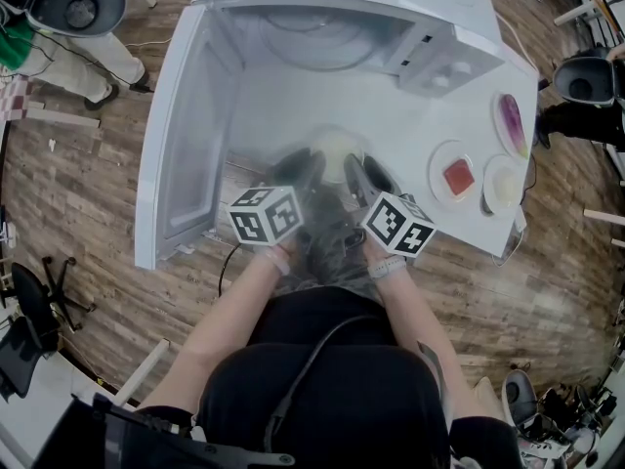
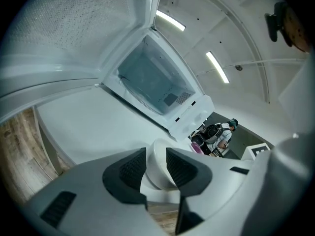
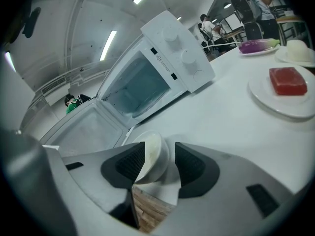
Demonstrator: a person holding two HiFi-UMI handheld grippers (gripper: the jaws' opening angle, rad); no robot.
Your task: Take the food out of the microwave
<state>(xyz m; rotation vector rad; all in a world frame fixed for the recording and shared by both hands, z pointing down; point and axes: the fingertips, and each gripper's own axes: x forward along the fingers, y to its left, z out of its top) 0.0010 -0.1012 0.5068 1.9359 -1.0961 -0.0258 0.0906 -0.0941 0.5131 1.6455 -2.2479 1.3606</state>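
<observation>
A white bowl [image 1: 337, 149] of pale food stands on the white table [image 1: 293, 115] in front of the open microwave [image 1: 322, 37]. My left gripper [image 1: 301, 167] is at the bowl's left side. In the left gripper view the bowl [image 2: 158, 151] fills the gap between the dark pads, and the left gripper [image 2: 156, 167] is shut on its wall. My right gripper [image 1: 366, 174] is at the bowl's right side. In the right gripper view the bowl's rim [image 3: 150, 156] lies against one pad with a gap to the other, so the right gripper [image 3: 160, 157] is open.
The microwave door [image 1: 181, 154] hangs open to the left, and the cavity [image 3: 140, 85] holds nothing. Right of the bowl stand a plate with a red block [image 1: 457, 176], a plate with white food [image 1: 505, 184] and a plate with purple food [image 1: 512, 123]. People stand around the table.
</observation>
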